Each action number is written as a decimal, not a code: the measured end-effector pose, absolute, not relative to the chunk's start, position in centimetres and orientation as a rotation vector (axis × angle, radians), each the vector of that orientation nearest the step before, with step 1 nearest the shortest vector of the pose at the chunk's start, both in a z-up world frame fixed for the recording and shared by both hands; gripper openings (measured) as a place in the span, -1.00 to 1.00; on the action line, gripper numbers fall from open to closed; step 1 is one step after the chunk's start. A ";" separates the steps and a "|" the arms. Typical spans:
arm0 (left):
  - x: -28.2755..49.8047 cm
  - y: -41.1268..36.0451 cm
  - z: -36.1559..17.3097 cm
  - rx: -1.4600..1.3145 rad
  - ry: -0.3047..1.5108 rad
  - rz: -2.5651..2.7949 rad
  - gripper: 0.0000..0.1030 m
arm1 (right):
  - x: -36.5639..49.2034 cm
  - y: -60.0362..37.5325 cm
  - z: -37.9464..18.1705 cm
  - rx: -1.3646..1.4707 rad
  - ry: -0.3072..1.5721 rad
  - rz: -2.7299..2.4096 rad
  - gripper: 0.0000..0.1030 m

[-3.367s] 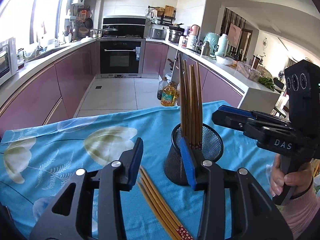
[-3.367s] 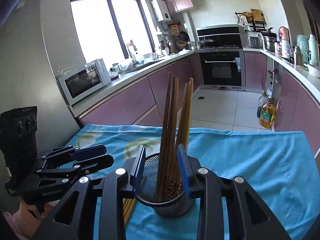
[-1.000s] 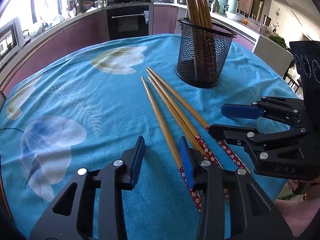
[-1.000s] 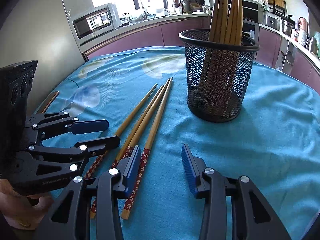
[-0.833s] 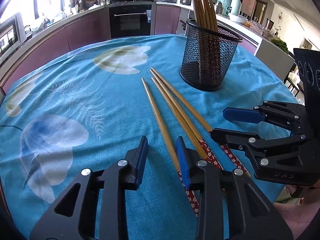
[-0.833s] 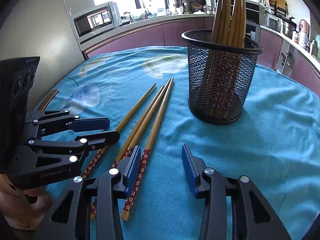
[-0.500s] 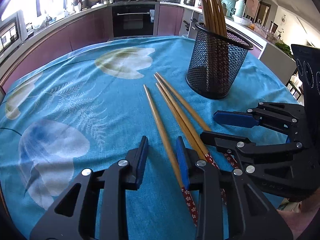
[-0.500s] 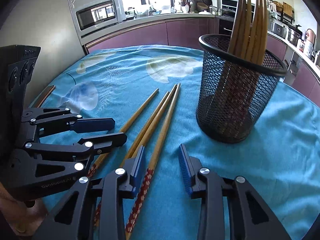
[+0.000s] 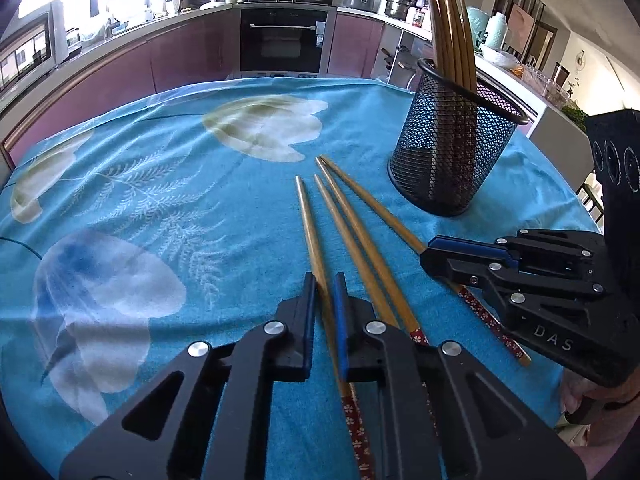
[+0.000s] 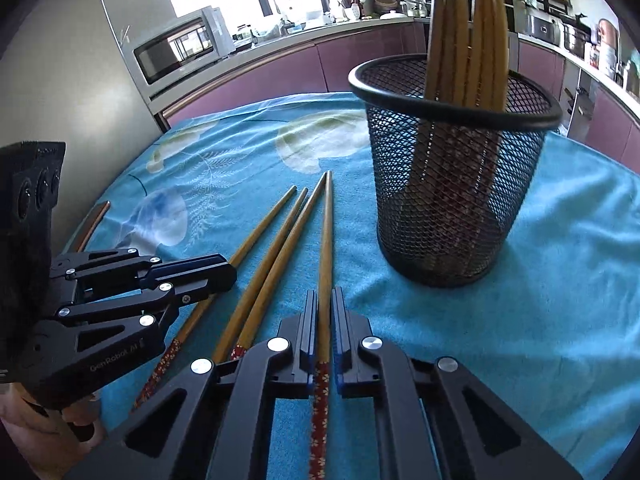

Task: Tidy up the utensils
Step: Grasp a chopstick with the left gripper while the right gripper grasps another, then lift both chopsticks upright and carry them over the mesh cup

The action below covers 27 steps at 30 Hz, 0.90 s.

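blue tablecloth [image 9: 168, 184], chopsticks [image 9: 352, 216], mesh holder [image 9: 452, 152]

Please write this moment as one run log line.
left gripper: shut on outer left chopstick | right gripper: shut on outer right chopstick | middle chopsticks: on cloth | mesh holder: upright

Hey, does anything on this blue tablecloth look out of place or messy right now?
Yes. Four wooden chopsticks with red flowered ends lie loose on the blue floral tablecloth, fanned out instead of standing with the others in the black wire-mesh cup. The left gripper and right gripper each clamp one. Nothing looks spilled or broken.
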<state>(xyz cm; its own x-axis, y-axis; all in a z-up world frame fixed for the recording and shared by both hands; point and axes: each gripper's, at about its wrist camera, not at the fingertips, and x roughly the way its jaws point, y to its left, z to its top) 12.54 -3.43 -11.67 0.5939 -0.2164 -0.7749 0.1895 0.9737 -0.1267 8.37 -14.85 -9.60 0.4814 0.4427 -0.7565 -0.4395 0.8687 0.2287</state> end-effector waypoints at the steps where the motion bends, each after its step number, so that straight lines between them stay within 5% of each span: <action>1: 12.5 -3.3 -11.7 -0.038 0.904 -0.235 -0.84 | 8.3 -15.0 -9.6 0.012 0.922 0.539 -0.89; 23: 11.3 -3.3 -11.8 -0.030 0.919 -0.308 -0.83 | 7.5 -14.2 -9.4 -0.033 0.950 0.614 -0.80; 27: 12.0 -3.2 -11.8 -0.046 0.933 -0.326 -0.68 | 8.2 -13.7 -9.4 -0.050 0.948 0.617 -0.78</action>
<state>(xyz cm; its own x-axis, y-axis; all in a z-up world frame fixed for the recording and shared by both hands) 12.04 -3.22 -11.75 0.5505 -0.2951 -0.7809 0.2554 0.9501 -0.1791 8.23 -13.75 -9.41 0.4256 0.4718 -0.7722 -0.5144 0.8282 0.2225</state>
